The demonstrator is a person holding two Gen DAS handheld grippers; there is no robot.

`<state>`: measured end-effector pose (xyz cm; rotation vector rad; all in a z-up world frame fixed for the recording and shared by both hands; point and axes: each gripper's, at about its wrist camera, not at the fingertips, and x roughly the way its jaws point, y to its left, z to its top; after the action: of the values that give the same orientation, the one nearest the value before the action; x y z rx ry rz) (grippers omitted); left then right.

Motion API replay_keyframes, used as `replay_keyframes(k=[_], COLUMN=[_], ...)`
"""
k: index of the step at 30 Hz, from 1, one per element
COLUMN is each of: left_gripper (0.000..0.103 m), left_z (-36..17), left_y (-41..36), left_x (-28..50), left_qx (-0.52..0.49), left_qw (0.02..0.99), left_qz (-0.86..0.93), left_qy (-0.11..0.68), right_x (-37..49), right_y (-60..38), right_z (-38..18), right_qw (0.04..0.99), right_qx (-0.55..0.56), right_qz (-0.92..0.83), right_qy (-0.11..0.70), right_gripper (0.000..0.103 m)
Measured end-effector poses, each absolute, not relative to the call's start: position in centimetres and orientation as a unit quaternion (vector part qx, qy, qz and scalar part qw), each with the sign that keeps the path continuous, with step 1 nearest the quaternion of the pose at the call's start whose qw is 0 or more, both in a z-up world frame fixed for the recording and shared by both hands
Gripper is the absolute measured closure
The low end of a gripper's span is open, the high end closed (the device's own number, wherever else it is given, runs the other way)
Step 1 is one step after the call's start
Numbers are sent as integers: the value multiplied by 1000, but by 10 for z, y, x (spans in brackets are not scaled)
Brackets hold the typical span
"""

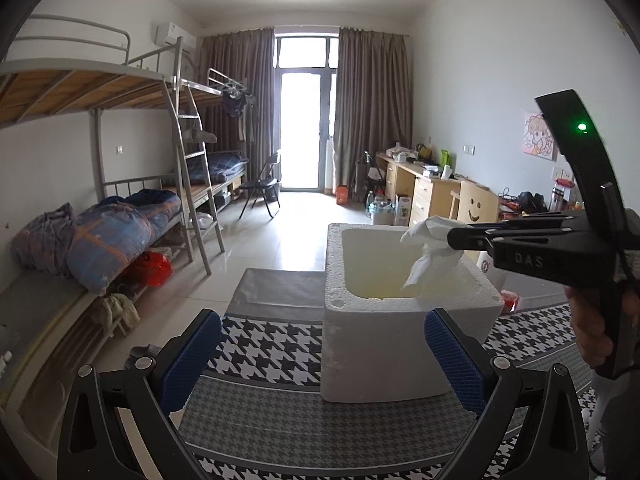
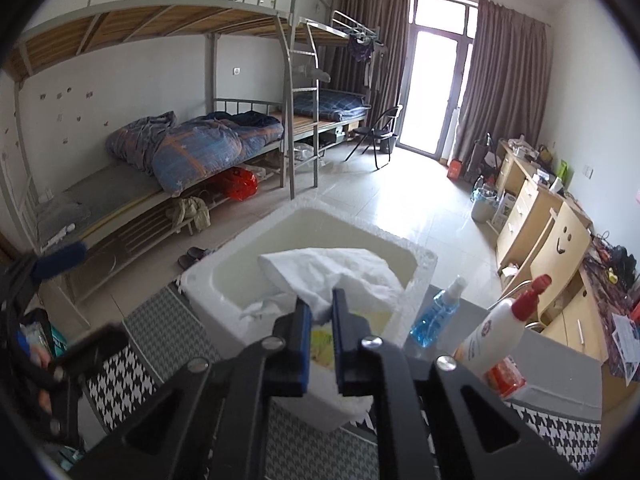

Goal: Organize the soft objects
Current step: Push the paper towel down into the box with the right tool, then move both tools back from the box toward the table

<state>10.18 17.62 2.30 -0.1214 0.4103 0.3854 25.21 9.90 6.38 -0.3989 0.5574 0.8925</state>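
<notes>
Black right claw [image 1: 450,238], lettered "DAS", pinches white cloth [image 1: 430,254].

Open foam box [image 2: 424,276] mouth partly blocked by white cloth [image 2: 340,276] hanging above; blue spray bottle [image 2: 436,312] and white bottle [image 2: 496,332] crowding right side; left flank over houndstooth cloth [image 1: 272,344] unobstructed.

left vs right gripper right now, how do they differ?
The right gripper is shut on the white cloth; the left gripper is open and holds nothing. The right gripper hangs over the foam box opening; the left gripper sits lower, in front of the foam box. Both have blue finger pads.
</notes>
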Motion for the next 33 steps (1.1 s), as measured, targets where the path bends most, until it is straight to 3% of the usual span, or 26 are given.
replay_keyframes(k=[2, 3, 4, 6, 20, 25, 33], left_gripper=[1, 1, 1, 1, 1, 1, 1], left_z=[23, 23, 23, 23, 39, 47, 56], left_y=[177, 177, 178, 177, 153, 142, 125], left_x=[101, 101, 101, 101, 93, 88, 80], left_qx=[-61, -61, -60, -61, -51, -49, -46], left_qw=[959, 959, 959, 959, 965, 968, 970], left_qz=[191, 190, 191, 189, 172, 167, 163], left_qy=[202, 203, 203, 204, 189, 183, 173], right_x=[257, 260, 263, 265, 239, 227, 208], right_y=[101, 102, 104, 101, 62, 51, 29], right_z=[63, 61, 60, 59, 86, 95, 107], right_qw=[847, 847, 844, 849, 866, 873, 884], right_qx=[-186, -183, -183, -172, -154, -140, -125], right_qz=[420, 420, 420, 410, 412, 411, 410], right_qy=[267, 270, 278, 285, 238, 223, 188], right_gripper=[90, 83, 65, 40, 38, 21, 8])
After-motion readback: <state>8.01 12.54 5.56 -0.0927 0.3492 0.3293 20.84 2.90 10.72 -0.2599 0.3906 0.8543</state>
